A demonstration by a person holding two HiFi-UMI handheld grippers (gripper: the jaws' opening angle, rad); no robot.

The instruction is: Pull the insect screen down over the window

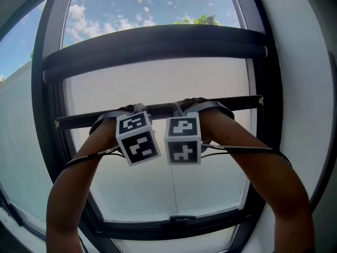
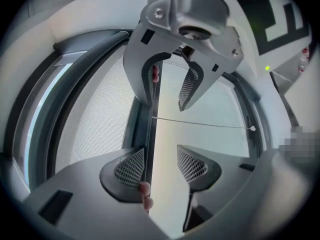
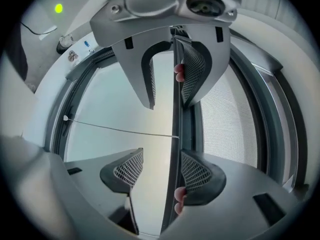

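The insect screen's dark bottom bar [image 1: 158, 109] hangs about halfway down the window, with grey mesh [image 1: 158, 80] stretched above it. Both grippers reach the bar side by side near its middle: the left gripper [image 1: 134, 110] and the right gripper [image 1: 192, 106]. In the left gripper view the bar [image 2: 150, 134] runs between the jaws of my left gripper [image 2: 162, 165]; one pad [image 2: 131, 167] rests against it and the other stands apart. My right gripper [image 3: 162, 170] straddles the bar [image 3: 175, 134] the same way, its jaws wide.
The roller housing [image 1: 158, 44] spans the window above the mesh. A thin pull cord [image 1: 174, 188] hangs from the bar down to the bottom frame [image 1: 174, 225]. The dark side frame [image 1: 268, 115] and a white wall [image 1: 300, 88] close in on the right.
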